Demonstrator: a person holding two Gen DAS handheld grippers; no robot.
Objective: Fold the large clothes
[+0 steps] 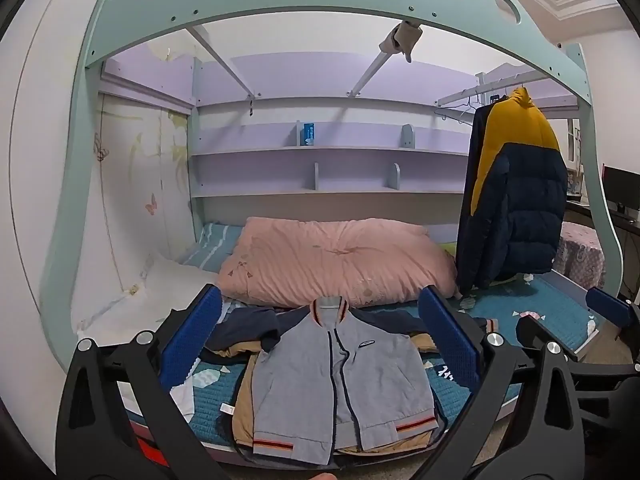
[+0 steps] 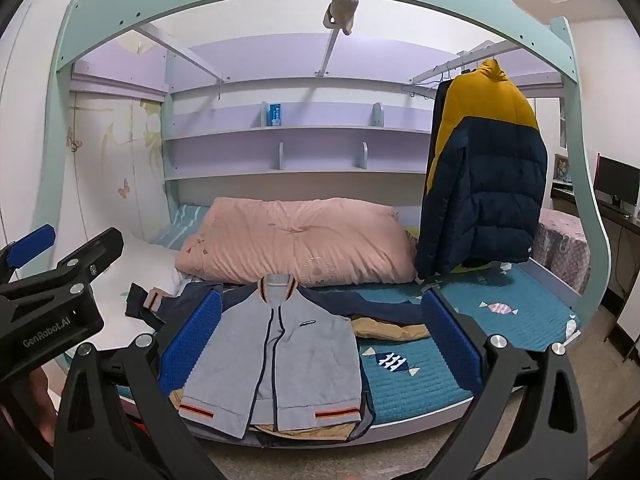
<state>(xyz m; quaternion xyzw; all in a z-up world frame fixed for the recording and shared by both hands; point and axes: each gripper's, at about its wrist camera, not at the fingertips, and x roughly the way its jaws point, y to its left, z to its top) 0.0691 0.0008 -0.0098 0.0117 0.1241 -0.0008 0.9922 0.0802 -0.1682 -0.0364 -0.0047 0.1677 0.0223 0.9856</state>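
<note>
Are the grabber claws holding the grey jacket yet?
No. The left gripper and right gripper are both open and empty; the grey jacket lies untouched on the bed.

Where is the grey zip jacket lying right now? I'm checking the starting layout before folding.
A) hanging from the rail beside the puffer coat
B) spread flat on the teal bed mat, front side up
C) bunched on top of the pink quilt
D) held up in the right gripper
B: the grey jacket lies spread front up on the teal mat, with both the left gripper and the right gripper open and holding nothing.
</note>
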